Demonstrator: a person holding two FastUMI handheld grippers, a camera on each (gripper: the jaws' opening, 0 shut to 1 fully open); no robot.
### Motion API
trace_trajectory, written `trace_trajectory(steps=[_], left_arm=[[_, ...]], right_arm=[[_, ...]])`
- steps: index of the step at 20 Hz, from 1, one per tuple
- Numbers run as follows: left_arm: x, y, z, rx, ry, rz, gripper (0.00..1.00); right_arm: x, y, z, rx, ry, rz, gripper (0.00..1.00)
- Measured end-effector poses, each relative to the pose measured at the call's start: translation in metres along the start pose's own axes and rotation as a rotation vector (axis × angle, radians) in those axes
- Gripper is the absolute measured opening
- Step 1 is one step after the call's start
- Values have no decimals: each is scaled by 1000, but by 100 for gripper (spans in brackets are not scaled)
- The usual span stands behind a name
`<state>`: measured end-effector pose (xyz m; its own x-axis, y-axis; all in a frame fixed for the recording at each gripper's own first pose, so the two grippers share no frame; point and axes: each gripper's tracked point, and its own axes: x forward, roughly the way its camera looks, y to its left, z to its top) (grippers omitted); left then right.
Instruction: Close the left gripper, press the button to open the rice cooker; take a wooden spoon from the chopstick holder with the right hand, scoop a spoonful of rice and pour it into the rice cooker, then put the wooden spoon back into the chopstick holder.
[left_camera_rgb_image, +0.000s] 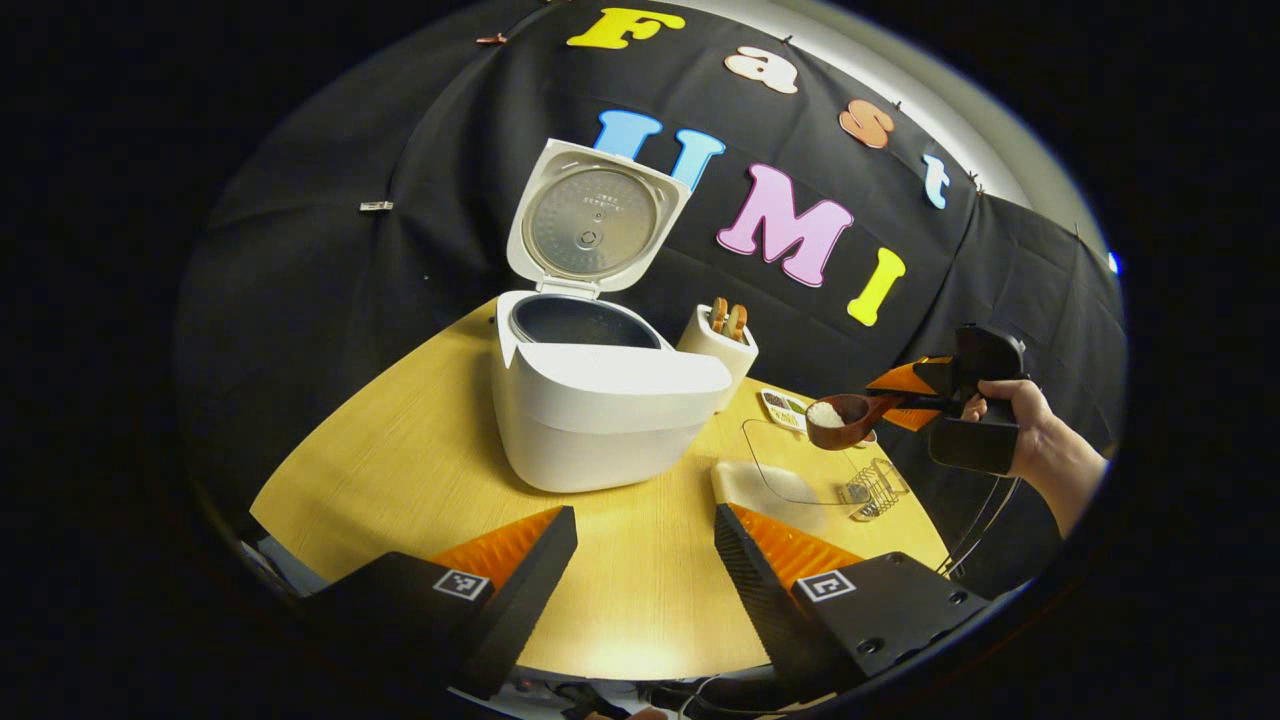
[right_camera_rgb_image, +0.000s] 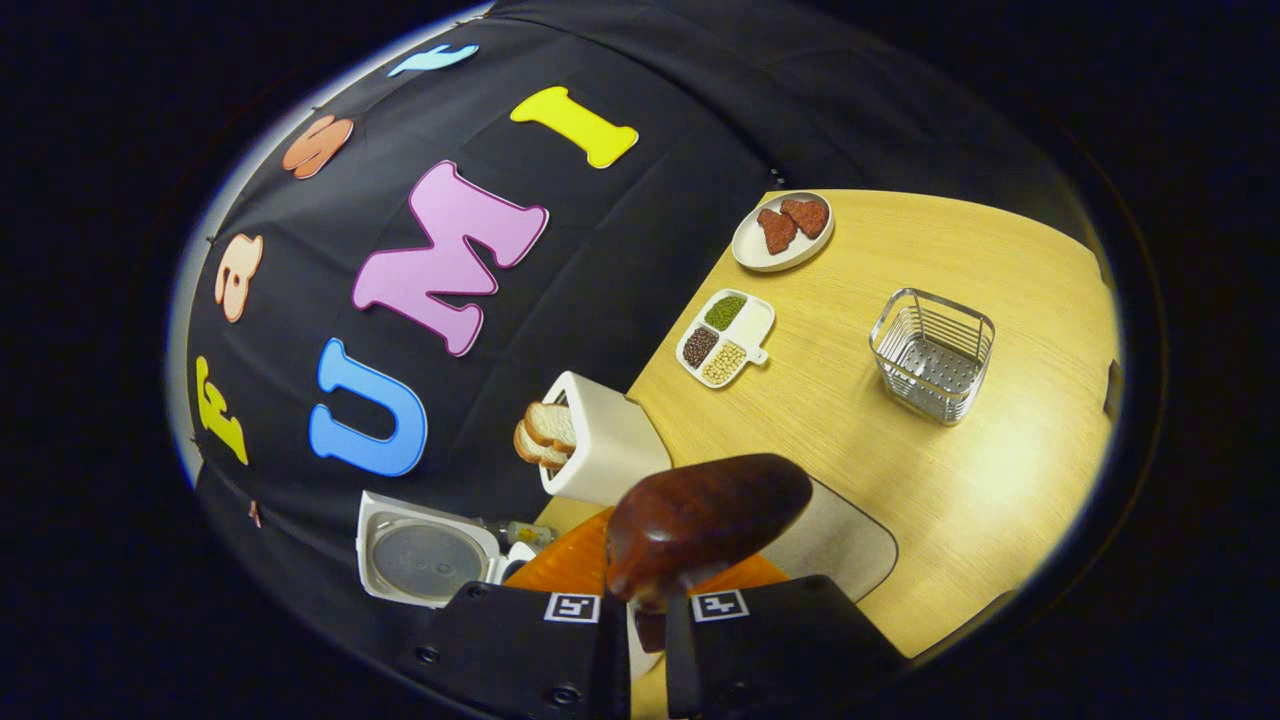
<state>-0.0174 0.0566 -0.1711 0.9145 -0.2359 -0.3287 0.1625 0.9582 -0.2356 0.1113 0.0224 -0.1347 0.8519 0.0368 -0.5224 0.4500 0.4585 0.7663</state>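
The white rice cooker (left_camera_rgb_image: 590, 410) stands on the wooden table with its lid (left_camera_rgb_image: 592, 220) swung up and its dark inner pot showing. My left gripper (left_camera_rgb_image: 645, 545) is open, low over the table in front of the cooker, nothing between its fingers. To the cooker's right a hand holds my right gripper (left_camera_rgb_image: 915, 400) shut on the handle of a wooden spoon (left_camera_rgb_image: 838, 418), whose bowl carries white rice. In the right gripper view the spoon's rounded bowl (right_camera_rgb_image: 705, 520) juts out from my right gripper (right_camera_rgb_image: 648, 600), and the cooker lid (right_camera_rgb_image: 425, 560) shows at lower left.
A toaster with bread slices (left_camera_rgb_image: 718, 345) (right_camera_rgb_image: 600, 440) stands right of the cooker. Around it are a small divided tray of grains (right_camera_rgb_image: 725, 340), a plate with brown pieces (right_camera_rgb_image: 782, 232), a wire basket (right_camera_rgb_image: 932, 355) (left_camera_rgb_image: 875, 490) and a clear container (left_camera_rgb_image: 800, 465) on a pale mat.
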Motion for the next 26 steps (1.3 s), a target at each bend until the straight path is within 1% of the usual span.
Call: trace_trajectory(steps=[3, 5, 7, 12, 13, 14, 17, 22, 24, 26], left_arm=[[-1, 11, 4, 14, -16, 14, 96], [-3, 16, 9, 22, -39, 14, 96], [-4, 27, 14, 28, -55, 37, 95], [-7, 49, 14, -21, -59, 75, 96], [-9, 53, 14, -20, -59, 80, 96], [-11, 56, 13, -16, -56, 87, 96], [-19, 69, 11, -13, -51, 115, 96], [-25, 86, -1, -68, -21, 150, 96], [-25, 88, -2, -75, -17, 151, 96], [-25, 91, -2, -58, -12, 154, 96]], right_arm=[[-3, 28, -1, 41, 16, 40, 18], [-1, 50, -11, 44, 48, 62, 18], [3, 74, -22, 42, 77, 88, 18], [17, 134, -58, 19, 142, 168, 18], [21, 143, -66, 21, 153, 180, 14], [25, 151, -76, 25, 170, 188, 18], [36, 173, -104, 26, 215, 207, 18], [60, 192, -141, -64, 203, 228, 19], [66, 201, -154, -141, 191, 237, 18], [73, 203, -158, -225, 138, 239, 18]])
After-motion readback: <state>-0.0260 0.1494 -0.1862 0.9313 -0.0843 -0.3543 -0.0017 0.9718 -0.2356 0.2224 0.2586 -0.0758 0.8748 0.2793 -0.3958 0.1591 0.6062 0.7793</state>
